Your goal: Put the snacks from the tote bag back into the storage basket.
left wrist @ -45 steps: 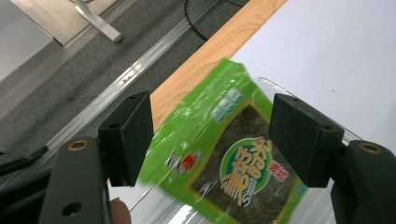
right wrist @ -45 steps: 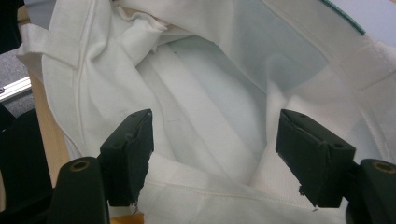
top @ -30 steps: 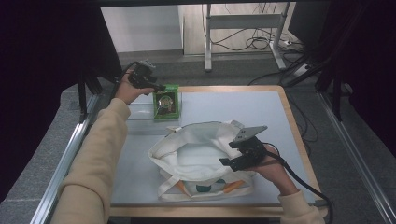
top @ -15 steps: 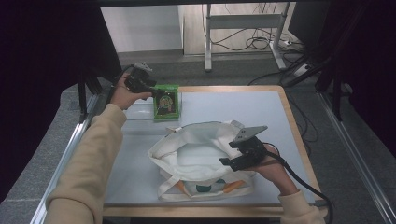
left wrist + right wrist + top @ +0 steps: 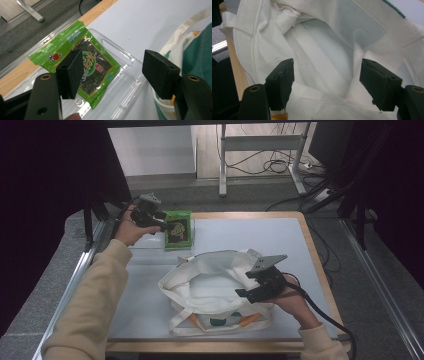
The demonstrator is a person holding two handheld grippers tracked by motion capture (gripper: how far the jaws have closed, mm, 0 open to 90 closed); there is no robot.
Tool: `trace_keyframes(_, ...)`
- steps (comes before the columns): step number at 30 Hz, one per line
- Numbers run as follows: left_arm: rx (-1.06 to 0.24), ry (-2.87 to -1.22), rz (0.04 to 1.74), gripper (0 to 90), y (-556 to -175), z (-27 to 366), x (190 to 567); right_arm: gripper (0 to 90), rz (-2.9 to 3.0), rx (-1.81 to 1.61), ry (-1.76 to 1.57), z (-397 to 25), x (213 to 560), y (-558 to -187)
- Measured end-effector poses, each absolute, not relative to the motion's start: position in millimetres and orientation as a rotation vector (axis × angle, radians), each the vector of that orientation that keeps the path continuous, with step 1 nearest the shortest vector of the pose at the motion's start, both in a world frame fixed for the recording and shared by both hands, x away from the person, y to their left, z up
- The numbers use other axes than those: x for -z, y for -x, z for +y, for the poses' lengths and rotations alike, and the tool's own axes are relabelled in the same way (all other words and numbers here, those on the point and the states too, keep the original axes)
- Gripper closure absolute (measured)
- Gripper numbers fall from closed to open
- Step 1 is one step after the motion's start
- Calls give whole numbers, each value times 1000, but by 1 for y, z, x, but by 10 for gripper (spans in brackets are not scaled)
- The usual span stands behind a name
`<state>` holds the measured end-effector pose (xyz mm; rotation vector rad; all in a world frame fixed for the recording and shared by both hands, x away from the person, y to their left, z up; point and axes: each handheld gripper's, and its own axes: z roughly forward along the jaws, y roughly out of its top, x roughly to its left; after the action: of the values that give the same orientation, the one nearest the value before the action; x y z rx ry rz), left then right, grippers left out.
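A green seaweed snack packet (image 5: 178, 229) (image 5: 85, 67) lies flat in a clear plastic tray (image 5: 145, 251) (image 5: 122, 80) at the table's far left. My left gripper (image 5: 160, 221) (image 5: 115, 70) hovers open just above it, at its left edge, with nothing between the jaws. A white tote bag (image 5: 212, 282) (image 5: 319, 50) lies in the middle of the table with its mouth spread wide. At the bag's right rim, my right gripper (image 5: 248, 291) (image 5: 325, 82) is open and looks into the bag, with the rim's fabric lying between its wide-apart jaws.
The table (image 5: 260, 232) has a pale top and a wooden edge. Cables and a metal stand's legs (image 5: 260, 150) lie on the floor beyond it. Metal rails (image 5: 75, 280) run along both sides. The bag's teal and orange print (image 5: 235, 320) faces the near edge.
The left gripper has shifted slightly beside the packet's left edge. The packet, the bag and the right gripper have stayed where they were.
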<state>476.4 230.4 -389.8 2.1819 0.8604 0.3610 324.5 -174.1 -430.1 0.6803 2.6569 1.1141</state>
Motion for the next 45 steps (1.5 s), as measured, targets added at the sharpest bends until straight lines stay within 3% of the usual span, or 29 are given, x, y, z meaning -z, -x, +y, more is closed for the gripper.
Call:
trace_keyframes(13,-333,-2213,828,340,-438,233,389,276,2654,-1131,-656,-173,427,-325)
trace_keyframes(20,-256,-2174,861,357,-417,235,397,276,2648,-1140,-649,-174,424,-323)
trace_keyframes(30,-275,-2198,869,354,-384,236,417,276,2633,-1140,-651,-178,421,-321)
trace_keyframes(45,-247,-2176,857,349,-338,236,430,276,2530,-1224,-730,-213,404,-306)
